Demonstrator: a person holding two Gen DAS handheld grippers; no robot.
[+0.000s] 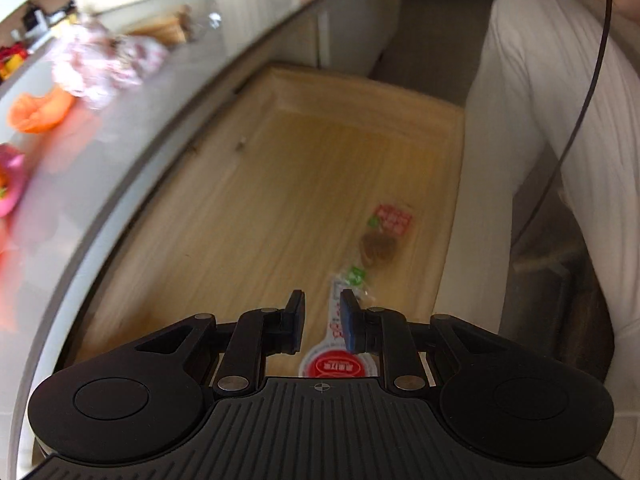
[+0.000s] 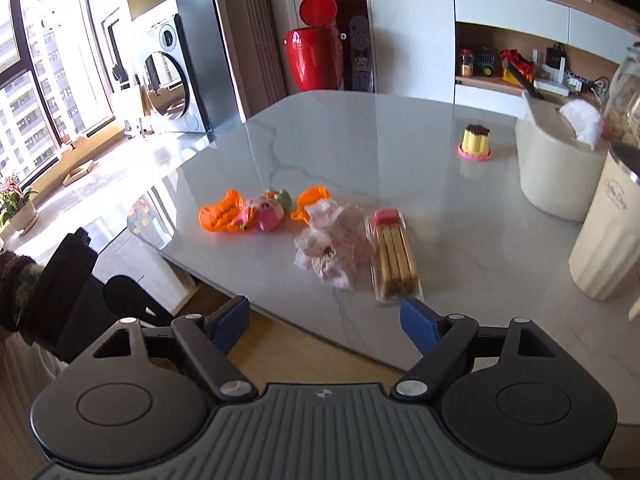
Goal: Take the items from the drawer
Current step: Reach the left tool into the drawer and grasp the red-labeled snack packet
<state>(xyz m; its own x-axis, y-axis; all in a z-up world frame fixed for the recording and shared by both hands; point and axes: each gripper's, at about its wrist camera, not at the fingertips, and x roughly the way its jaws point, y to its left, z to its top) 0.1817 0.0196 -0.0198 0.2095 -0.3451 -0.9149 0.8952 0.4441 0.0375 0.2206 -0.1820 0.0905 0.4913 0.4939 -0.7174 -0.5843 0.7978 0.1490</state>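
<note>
Left fingers: your left gripper [image 1: 322, 318] hangs low in the frame over the drawer. Its fingers [image 1: 295, 320] are close together with a thin gap. A white packet with a red label [image 1: 334, 364] shows in that gap, but you cannot tell if they pinch it or just float above it.

Right fingers: your right gripper [image 2: 326, 320] has its blue fingers [image 2: 416, 324] wide apart. They hold nothing and sit at the near edge of the desk [image 2: 460, 240].

Things left to take: the wooden drawer [image 1: 260, 200] is pulled out in the middle of the frame. Besides the packet, a small snack bag [image 1: 384, 236] with red and green print lies near the drawer's right wall.

Things on the desk: a clear box of biscuit sticks [image 2: 394, 260] lies just past the right fingers. Beside it is a crinkly pink wrapper [image 2: 332, 244], then orange toys [image 2: 222, 214] toward the left.

How they feel: the packet is thin, flat and shiny. The drawer floor is smooth wood. The desk is glossy grey stone.

What could go wrong: a slick flat packet may slide out if you pinch only its edge. Lift too fast and it may catch under the desk edge above the drawer. The picture is blurry, so go slow.
</note>
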